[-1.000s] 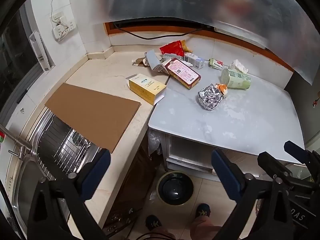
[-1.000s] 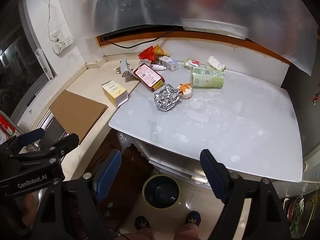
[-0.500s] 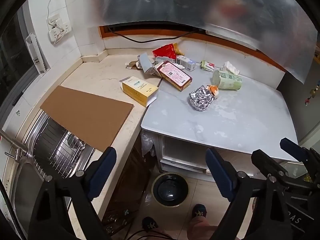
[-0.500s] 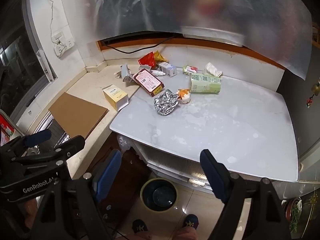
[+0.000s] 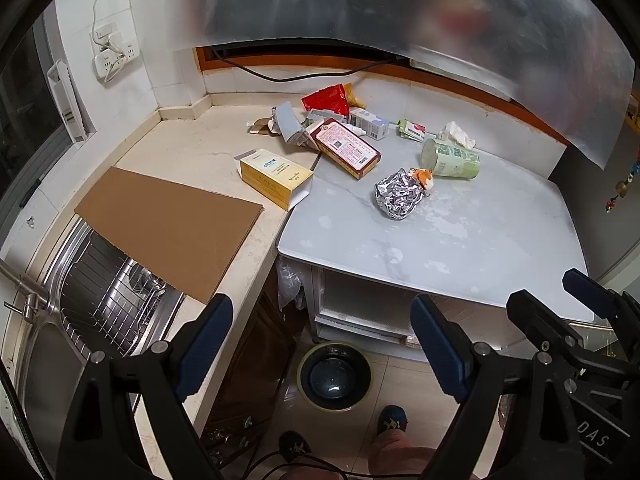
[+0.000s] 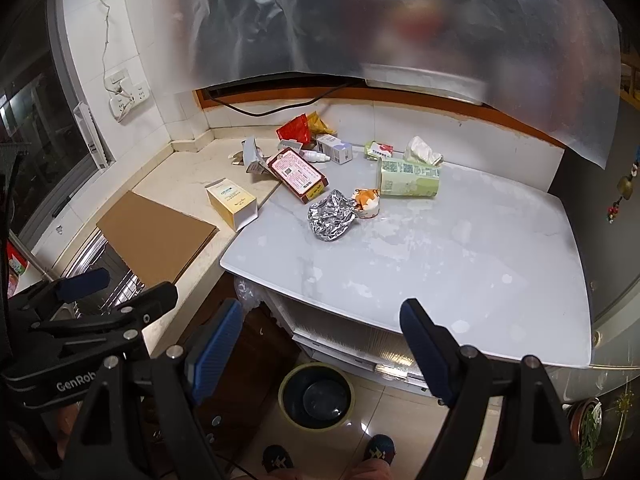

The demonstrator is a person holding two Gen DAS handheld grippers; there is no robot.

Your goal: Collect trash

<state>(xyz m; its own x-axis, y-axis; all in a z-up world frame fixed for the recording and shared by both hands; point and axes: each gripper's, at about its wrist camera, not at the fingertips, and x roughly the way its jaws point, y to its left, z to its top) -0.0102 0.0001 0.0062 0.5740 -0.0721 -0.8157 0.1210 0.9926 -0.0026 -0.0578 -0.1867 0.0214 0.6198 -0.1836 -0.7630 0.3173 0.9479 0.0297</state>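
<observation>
Across white marble bench (image 5: 460, 248) trash sits uncollected: crumpled silver foil ball (image 5: 398, 199) nearest. My left hand-held gripper (image 5: 320, 344) and right hand-held gripper (image 6: 320, 344) both released, empty. Next: reach foil, drop into round dark bin (image 5: 334, 376) below.

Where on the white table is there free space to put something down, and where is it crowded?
The white table is bare from the foil ball and green cup to its near and right edges. The far left corner is crowded with boxes and wrappers.
</observation>
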